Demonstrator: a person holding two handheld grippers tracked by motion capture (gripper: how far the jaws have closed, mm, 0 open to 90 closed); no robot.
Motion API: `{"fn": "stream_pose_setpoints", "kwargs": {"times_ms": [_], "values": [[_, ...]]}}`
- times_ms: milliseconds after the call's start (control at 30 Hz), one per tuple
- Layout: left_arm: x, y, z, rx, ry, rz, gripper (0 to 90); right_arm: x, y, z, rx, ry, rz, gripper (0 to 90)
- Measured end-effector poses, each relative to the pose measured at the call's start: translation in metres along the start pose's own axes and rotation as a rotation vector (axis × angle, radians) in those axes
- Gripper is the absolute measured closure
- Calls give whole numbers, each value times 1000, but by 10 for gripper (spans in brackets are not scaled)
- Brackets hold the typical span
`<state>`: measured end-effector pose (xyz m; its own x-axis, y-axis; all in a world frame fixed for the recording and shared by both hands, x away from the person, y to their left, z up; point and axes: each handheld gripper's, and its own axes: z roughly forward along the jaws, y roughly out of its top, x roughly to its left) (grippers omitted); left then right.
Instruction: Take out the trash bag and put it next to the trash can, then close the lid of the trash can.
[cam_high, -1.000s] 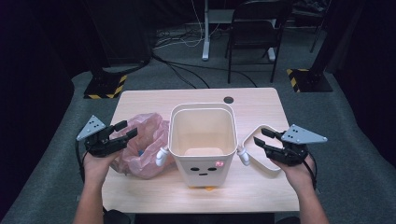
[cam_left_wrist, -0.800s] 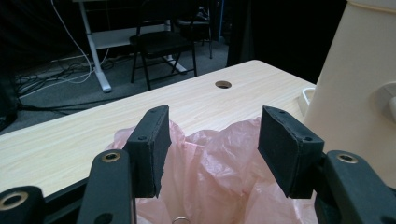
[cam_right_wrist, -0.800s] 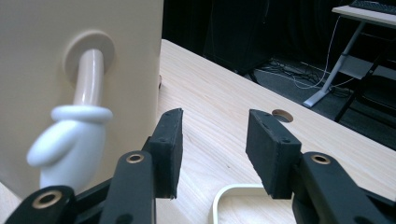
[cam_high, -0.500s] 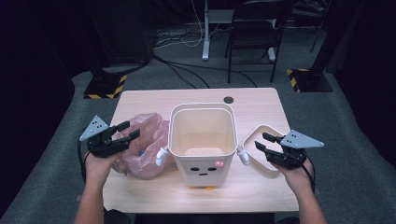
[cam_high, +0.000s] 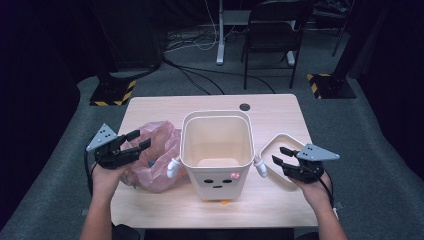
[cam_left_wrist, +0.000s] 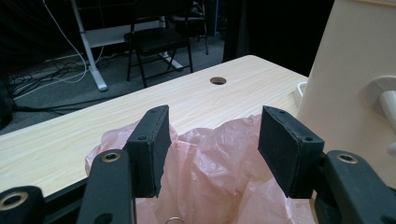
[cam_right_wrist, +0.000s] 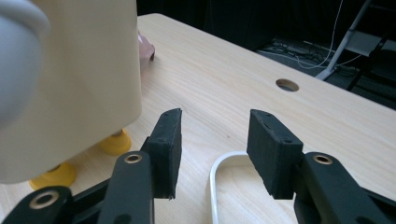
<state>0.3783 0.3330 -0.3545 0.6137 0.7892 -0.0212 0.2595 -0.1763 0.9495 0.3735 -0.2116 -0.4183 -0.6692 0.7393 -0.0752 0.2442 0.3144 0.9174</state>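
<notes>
A cream bin (cam_high: 220, 180) with a small face, white side arms and yellow feet (cam_right_wrist: 114, 142) stands upright mid-table, its inside bare. A crumpled pink plastic bag (cam_high: 155, 155) lies against its left side. My left gripper (cam_high: 141, 139) hovers open over the bag's left part; in the left gripper view the bag (cam_left_wrist: 210, 163) sits below the open gripper (cam_left_wrist: 212, 126), untouched. To the right of the bin a white rounded ring (cam_high: 272, 145) lies flat. My right gripper (cam_high: 278, 155) is open just above the ring's near edge (cam_right_wrist: 219, 168), with nothing between its pads.
The light wooden table (cam_high: 270, 112) has a round cable hole (cam_high: 244, 106) at its far edge. A black chair (cam_high: 272, 30), a white stand leg and floor cables sit behind the table. Yellow-black striped bases flank it on the floor.
My right gripper has come down toward the white ring on the table. The left gripper, the bag and the bin have stayed where they were.
</notes>
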Motion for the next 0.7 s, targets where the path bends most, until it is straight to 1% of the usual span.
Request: {"fn": "stream_pose_setpoints", "kwargs": {"times_ms": [33, 167, 333, 567, 633, 700], "values": [[-1, 0, 0, 0, 0, -4, 433, 0, -3, 2, 5, 5, 3, 533], [-3, 0, 1, 6, -7, 3, 432, -1, -11, 9, 28, 6, -6, 532], [-5, 1, 3, 13, -16, 9, 431, -4, -19, 17, 51, 21, 7, 547], [-10, 3, 4, 10, -27, 20, 430, -5, -30, 25, 103, 36, 0, 549], [-11, 5, 3, 6, -33, 24, 430, -6, -35, 28, 123, 46, 10, 549], [-12, 5, 4, 4, -35, 24, 429, -7, -38, 30, 143, 52, 4, 554]]}}
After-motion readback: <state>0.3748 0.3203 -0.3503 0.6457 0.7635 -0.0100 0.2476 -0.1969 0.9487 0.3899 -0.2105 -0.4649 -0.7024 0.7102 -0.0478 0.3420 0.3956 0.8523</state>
